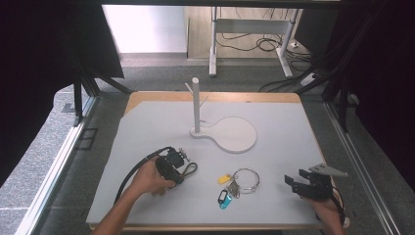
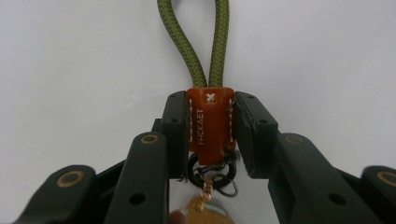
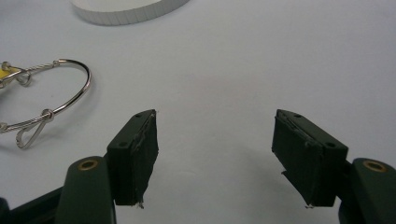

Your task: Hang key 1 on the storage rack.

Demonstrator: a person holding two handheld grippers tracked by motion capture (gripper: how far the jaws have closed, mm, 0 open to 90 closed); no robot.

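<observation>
My left gripper (image 2: pixel 208 135) is shut on the orange leather tab (image 2: pixel 209 122) of a keychain with an olive-green cord loop (image 2: pixel 201 42); small dark rings and a brass piece hang below the tab. In the high view that left gripper (image 1: pixel 180 159) lies on the grey mat with the cord loop (image 1: pixel 190 169) sticking out to its right. A wire key ring (image 1: pixel 245 180) with yellow and blue tags (image 1: pixel 224 198) lies at mid-table. My right gripper (image 1: pixel 295 181) stands open near the front right edge, its jaws (image 3: pixel 215 158) holding nothing, with the wire ring (image 3: pixel 51 100) to their left.
A white stand (image 1: pixel 196 105) with a pole, side pegs and a round flat base (image 1: pixel 237 134) sits at the table's middle back. The grey mat (image 1: pixel 274 117) covers the wooden table. Desk legs and cables lie on the floor beyond.
</observation>
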